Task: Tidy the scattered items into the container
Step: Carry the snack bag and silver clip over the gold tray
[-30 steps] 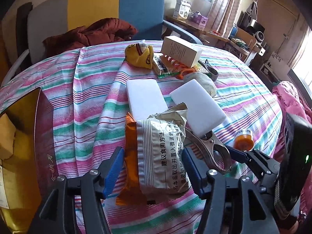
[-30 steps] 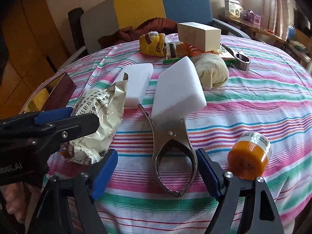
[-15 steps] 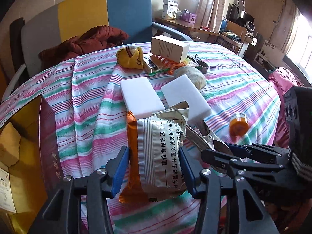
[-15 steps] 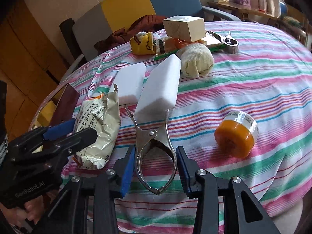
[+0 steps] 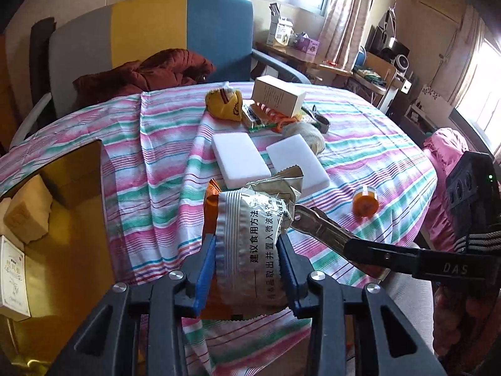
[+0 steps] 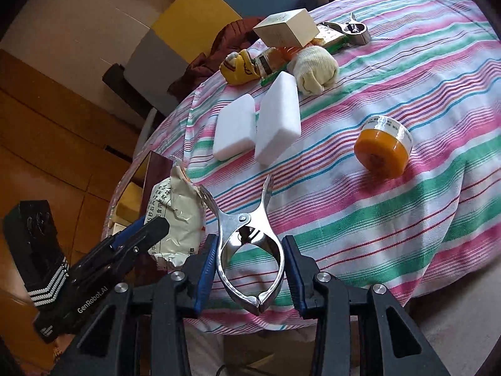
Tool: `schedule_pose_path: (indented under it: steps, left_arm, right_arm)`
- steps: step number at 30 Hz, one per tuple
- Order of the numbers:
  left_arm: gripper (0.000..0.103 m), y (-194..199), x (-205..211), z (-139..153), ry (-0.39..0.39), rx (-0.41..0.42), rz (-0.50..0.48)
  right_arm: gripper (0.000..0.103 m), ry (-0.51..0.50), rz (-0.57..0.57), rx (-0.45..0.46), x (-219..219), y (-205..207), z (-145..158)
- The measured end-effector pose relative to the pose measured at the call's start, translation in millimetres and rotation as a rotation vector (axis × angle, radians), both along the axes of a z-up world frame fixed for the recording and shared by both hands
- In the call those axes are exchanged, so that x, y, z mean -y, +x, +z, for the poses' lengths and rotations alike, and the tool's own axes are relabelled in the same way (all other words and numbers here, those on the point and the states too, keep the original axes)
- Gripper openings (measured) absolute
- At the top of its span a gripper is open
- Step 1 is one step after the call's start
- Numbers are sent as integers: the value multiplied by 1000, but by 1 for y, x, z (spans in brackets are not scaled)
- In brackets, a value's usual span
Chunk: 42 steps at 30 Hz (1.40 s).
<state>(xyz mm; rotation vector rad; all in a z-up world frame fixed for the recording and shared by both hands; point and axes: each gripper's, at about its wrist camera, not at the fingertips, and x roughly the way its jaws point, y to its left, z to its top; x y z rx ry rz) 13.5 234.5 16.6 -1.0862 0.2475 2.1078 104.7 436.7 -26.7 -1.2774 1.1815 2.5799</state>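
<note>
- Our left tool [image 5: 247,264] had just been closing and gripped the food packet [image 5: 250,235], held above the tabletop's near edge.
- Our right tool [image 6: 250,271] had clamped the metal clip [image 6: 249,247] there.

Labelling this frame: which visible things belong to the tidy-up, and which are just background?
Job:
- silver-and-orange foil snack packet, in left gripper
- shiny metal spring clamp, in right gripper
- two white foam blocks
- orange-lidded round jar
- open yellow-lined box

Background:
- blue-and-yellow armchair
- rust-red jacket
- striped tablecloth
</note>
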Motion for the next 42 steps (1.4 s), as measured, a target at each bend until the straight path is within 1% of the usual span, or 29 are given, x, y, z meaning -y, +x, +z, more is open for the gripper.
schedule_pose_path:
  steps: [4,7,10,12,17,21,24,28,29,30,32,34,36,37,40,42]
  left_arm:
    - [38,2,18,15,28,-25,23]
    - [38,-1,38,25,47,-41,59]
    - [38,-7,63,31,51,-56,125]
    - [38,-14,82,32,43,-62,178]
    - [38,-39,132,23,22,-30,306]
    - [38,-60,159,9,-40,-9,358]
    - [38,-72,174,-2,-79,-6,396]
    - [39,-93,187,-17,-176,-36,443]
    - [39,-98,190,-20,-187,-30,454]
    - [40,-104,194,-23,-186,-6,469]
    - [40,-111,204,-24,-145,70,492]
    - [40,-111,213,-21,-83,107,521]
    - [40,-107,220,-14,-25,104,542]
    - [40,-104,222,-12,-8,95,551]
    - [40,-99,226,-4,25,66,573]
    - [40,-95,227,0,37,48,580]
  right_arm:
    - [41,9,10,-16,7,-5,11]
    - [41,10,17,-38,13,-11,23]
    - [41,-4,41,-73,23,-23,37]
    - [41,7,70,-90,35,-33,49]
    - [41,23,183,-117,85,-74,69]
    - [41,47,265,-131,132,-106,79]
    - [41,98,315,-130,168,-129,82]
    - [41,143,353,-90,205,-156,71]
    - [41,162,358,-72,212,-163,65]
    - [41,175,359,-54,218,-167,61]
    - [41,198,363,-31,228,-177,52]
    - [41,219,360,3,237,-185,41]
    - [41,233,350,21,242,-194,31]
    - [41,243,341,33,244,-197,27]
    - [41,283,325,51,250,-202,18]
    - [42,268,339,70,255,-211,10]
